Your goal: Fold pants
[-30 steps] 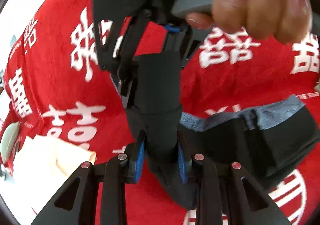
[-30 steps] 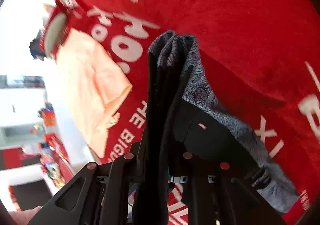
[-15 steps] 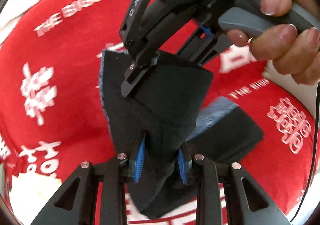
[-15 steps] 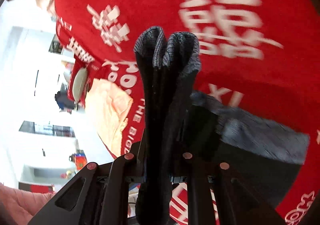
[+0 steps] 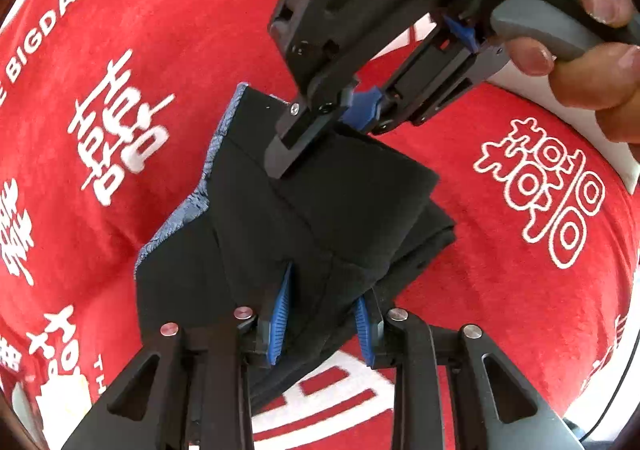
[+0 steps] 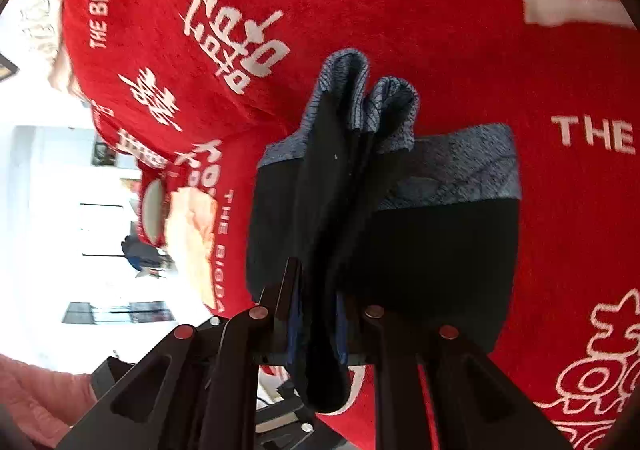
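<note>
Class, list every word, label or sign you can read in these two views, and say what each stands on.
"THE BIGDAY": white print on the red cloth, near its edge.
"THE": further white print on the same cloth, the rest cut off.
"DAS": on the right claw, cut off by the frame.
White Chinese-style characters on the cloth: too stylised to read.
Black pants: no readable label.

Left wrist view: open red cloth (image 5: 168, 30) is lying free across the left and upper left of the frame; the right gripper (image 5: 320, 130) and the hand (image 5: 592, 62) holding it are crowding the upper right, blocking passage there. Right wrist view: bare cloth is stretching across the top and right; a peach fabric (image 6: 196, 234) is occupying the left edge.
</note>
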